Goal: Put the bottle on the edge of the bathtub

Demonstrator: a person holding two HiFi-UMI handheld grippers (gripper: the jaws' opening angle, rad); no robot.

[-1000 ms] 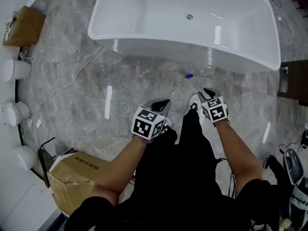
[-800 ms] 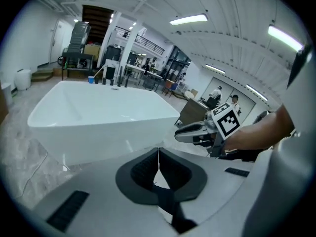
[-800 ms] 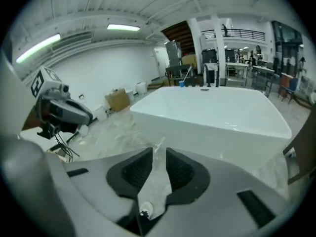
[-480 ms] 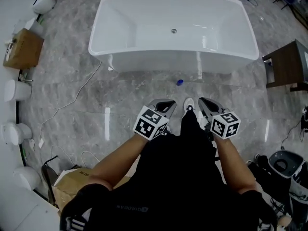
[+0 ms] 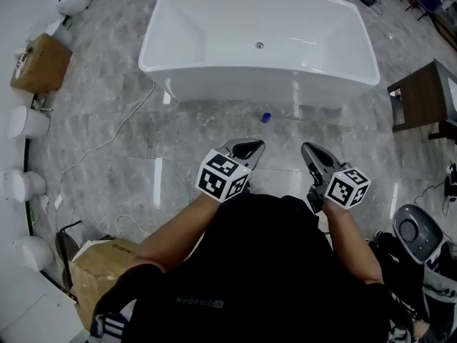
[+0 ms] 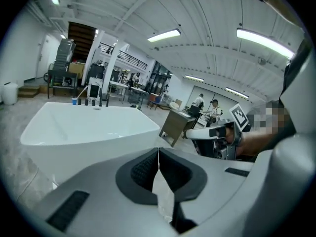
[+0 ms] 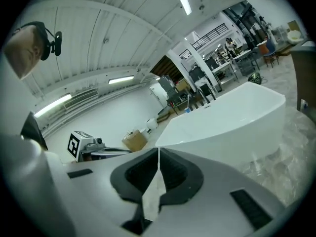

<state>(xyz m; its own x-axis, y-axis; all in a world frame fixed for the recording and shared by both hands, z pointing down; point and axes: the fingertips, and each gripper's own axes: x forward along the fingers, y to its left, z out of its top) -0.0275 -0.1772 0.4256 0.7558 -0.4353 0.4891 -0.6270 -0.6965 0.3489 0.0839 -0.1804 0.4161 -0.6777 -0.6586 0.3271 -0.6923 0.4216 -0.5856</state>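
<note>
Left gripper (image 5: 246, 147): jaws are pressing together on nothing, pointing toward the tub.
Right gripper (image 5: 308, 149): jaws are likewise meeting, nothing between them.
Bottle (image 5: 265, 117): a small blue-topped item is standing on the floor just beside the bathtub's near wall. It is too small to be sure, so I am reading it as the bottle.
Bathtub (image 5: 214, 68): the near rim is looking narrow, rounded and glossy.
Risk, pickup: a clenched gripper arriving at the bottle is likely tipping it and sending it rolling over the polished floor.
Risk, placement: releasing off-centre on that slick rim is probably letting the bottle slide into the basin or drop back down.
Risk, footing: a cable (image 5: 107, 141) is lying well to the left. Low concern.
</note>
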